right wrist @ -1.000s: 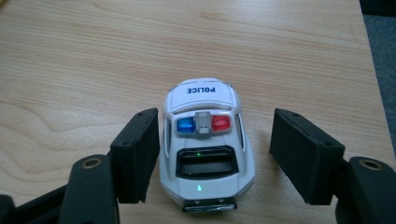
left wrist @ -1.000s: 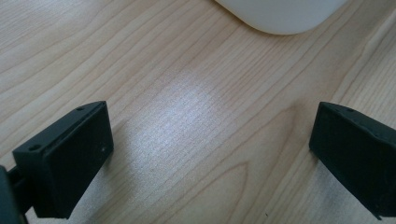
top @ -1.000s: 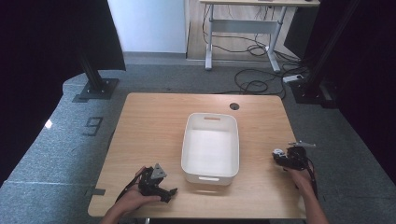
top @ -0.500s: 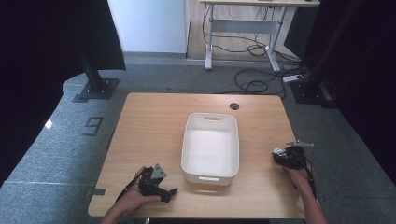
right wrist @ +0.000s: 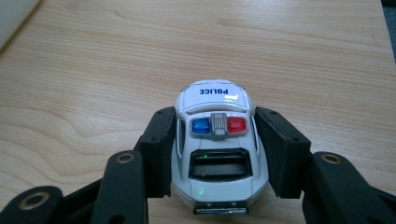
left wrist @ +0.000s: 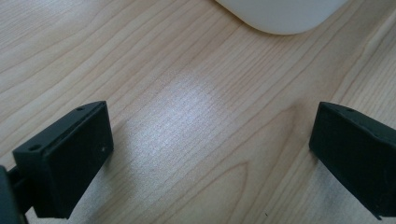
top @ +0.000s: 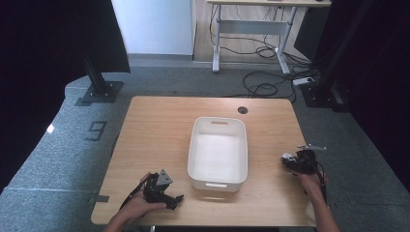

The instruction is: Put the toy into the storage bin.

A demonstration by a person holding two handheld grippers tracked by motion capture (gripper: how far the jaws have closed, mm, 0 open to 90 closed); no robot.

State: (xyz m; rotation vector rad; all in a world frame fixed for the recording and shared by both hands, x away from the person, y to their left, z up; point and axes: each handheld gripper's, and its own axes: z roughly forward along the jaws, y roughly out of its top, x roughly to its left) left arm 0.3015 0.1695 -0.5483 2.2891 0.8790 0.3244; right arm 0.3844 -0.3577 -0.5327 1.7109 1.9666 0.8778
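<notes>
A white toy police car point(right wrist: 215, 100) with a blue and red light bar stands on the wooden table point(top: 154, 125) near its right edge. My right gripper point(right wrist: 215, 154) is shut on it, one black pad pressed against each side of the car. The jaws have just been closing around it. From above, the right gripper point(top: 291, 160) and the car point(top: 287, 157) lie right of the bin. My left gripper point(top: 173, 199) rests near the table's front left. Its jaws point(left wrist: 210, 154) stand open over bare wood.
A white plastic bin point(top: 193, 145) with nothing in it stands in the middle of the table; its corner point(left wrist: 280, 14) lies just beyond the left gripper. A round cable hole point(top: 242, 110) sits at the table's back. Desk legs and cables cover the floor behind.
</notes>
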